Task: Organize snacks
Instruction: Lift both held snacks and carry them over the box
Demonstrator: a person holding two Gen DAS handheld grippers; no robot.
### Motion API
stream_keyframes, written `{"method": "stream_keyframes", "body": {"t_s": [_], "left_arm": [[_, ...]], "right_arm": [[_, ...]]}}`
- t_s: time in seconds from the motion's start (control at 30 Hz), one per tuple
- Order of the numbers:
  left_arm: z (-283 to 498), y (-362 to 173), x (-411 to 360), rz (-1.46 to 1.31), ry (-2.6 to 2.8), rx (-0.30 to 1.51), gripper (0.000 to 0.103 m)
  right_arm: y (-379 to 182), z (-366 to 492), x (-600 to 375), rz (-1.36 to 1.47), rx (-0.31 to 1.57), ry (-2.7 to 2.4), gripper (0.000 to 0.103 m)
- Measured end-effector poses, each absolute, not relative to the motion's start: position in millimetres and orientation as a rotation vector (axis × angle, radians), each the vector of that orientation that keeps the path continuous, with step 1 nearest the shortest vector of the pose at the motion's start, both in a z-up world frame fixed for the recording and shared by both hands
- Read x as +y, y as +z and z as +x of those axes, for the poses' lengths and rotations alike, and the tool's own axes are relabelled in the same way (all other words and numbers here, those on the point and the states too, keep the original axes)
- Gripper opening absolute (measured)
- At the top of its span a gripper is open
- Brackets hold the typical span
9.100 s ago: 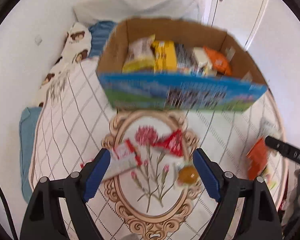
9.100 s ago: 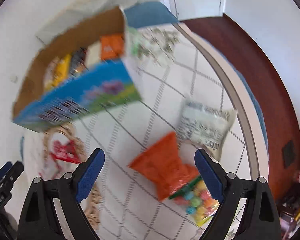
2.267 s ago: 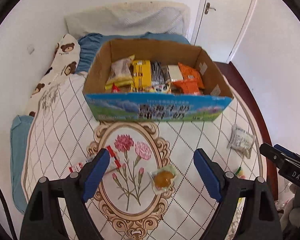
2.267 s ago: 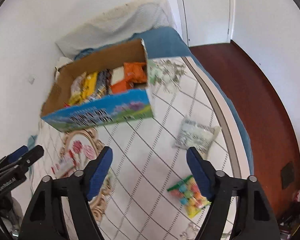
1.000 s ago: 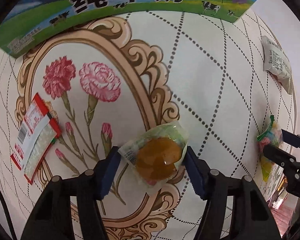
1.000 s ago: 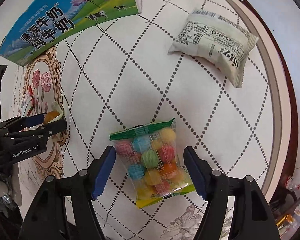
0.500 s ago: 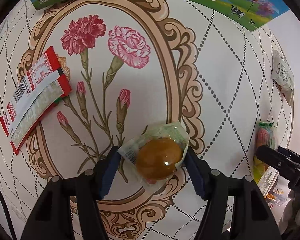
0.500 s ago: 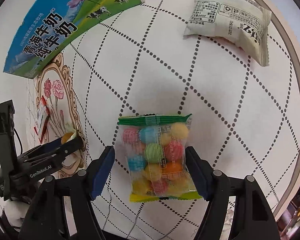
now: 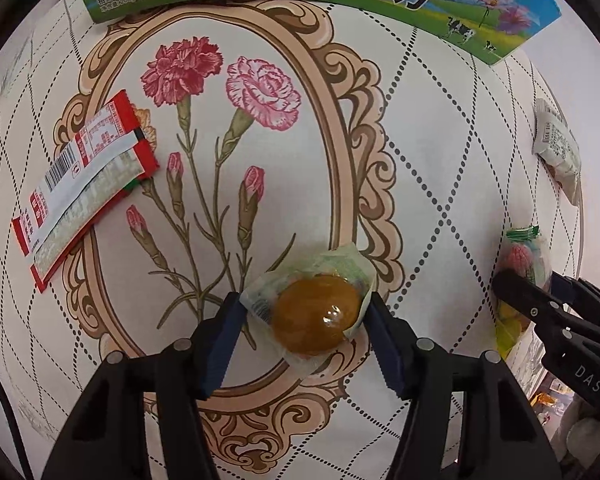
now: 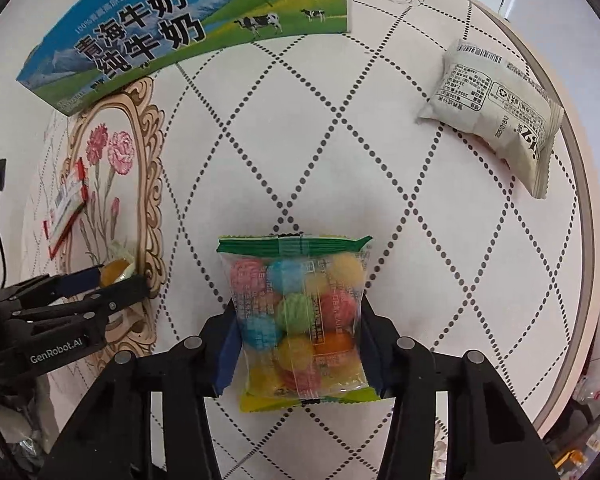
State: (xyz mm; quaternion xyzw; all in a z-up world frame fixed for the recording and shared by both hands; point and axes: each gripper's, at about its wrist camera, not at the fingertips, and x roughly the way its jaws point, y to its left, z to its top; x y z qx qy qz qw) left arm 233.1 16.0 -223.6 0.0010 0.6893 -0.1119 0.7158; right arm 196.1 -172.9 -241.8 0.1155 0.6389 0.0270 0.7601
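Right now both grippers point down over the round table (image 10: 576, 216) with its floral cloth (image 9: 420, 128). On the left, the left gripper (image 9: 304, 322) straddles a clear packet with a brown round snack (image 9: 315, 314) that lies on the ornate oval border of the cloth; its jaws are closing, the right blue pad sits against the wrapper's edge and the left pad touches its corner, so the packet is between them and the squeeze looks light. Over to the right gripper (image 10: 298, 338): its 2 blue pads are clamped on the sides of the bag of coloured candy balls (image 10: 298, 320), green seal at the far end, yellow seal at the near end, the bag lying on the dotted diamond pattern. Seen from the left wrist view, that same bag shows at the table's right edge between black fingers. Beyond both grippers stands the blue and green milk carton box (image 10: 188, 28), its printed side facing the cameras. Left of the carnations lies a red and white sachet (image 9: 80, 184), flat on the cloth. Near the far right rim rests a white pillow pack (image 10: 496, 108), well apart from the candy bag.
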Motion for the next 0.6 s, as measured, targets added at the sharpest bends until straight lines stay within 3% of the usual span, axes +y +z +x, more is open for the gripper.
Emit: {"method": "stream_keyframes", "body": {"t_s": [0.23, 0.6], "left_arm": [[233, -175, 25, -0.095, -0.284, 1.461, 0.056], [312, -44, 26, -0.167, -0.389, 1.258, 0.056]], "right_arm": [[-204, 204, -164, 0.370, 1.311, 0.145, 0.053], [-77, 272, -175, 0.360, 1.097, 0.274, 0.053]]}}
